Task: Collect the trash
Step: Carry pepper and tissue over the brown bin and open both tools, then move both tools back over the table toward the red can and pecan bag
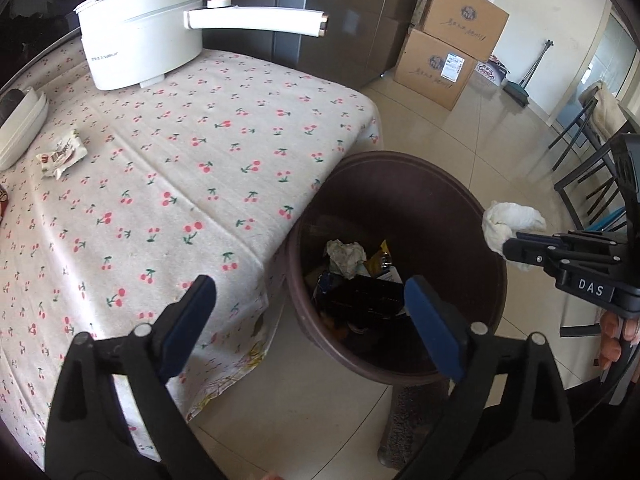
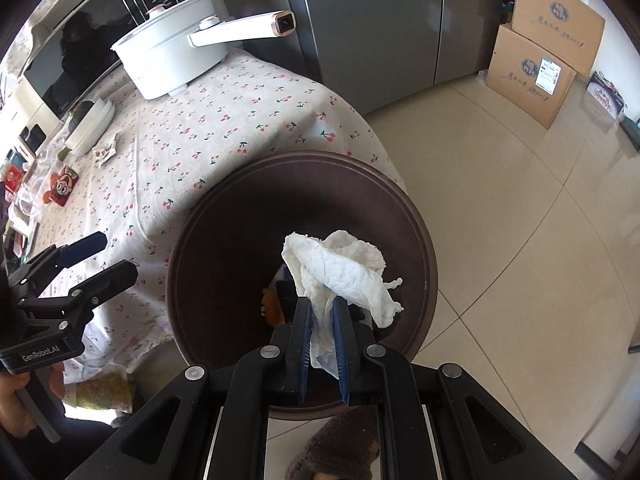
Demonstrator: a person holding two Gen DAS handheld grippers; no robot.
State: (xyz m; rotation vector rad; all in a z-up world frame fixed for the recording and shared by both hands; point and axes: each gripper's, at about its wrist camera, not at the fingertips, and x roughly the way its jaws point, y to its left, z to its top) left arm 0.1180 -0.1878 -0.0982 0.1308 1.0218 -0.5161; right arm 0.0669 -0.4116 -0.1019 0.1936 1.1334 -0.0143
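We have the crumpled white tissue [image 2: 340,272] pinched in the right gripper [image 2: 322,334], its jaws closed almost fully on a fold of the paper, and it hangs directly over the mouth of the brown trash bin [image 2: 188,248] that stands on the floor against the table [image 1: 192,128]. To finish this step well, we should keep the gripper centred above the opening, away from the rim, and part the jaws fully so the soft tissue does not cling to a pad. The left gripper [image 1: 308,300] stands wide open with nothing between its fingers, poised over the table edge beside the bin. A snack wrapper [image 1: 61,155] lies on the cherry-print cloth near the white electric pot [image 1: 140,36], and we judge it the next piece to collect.
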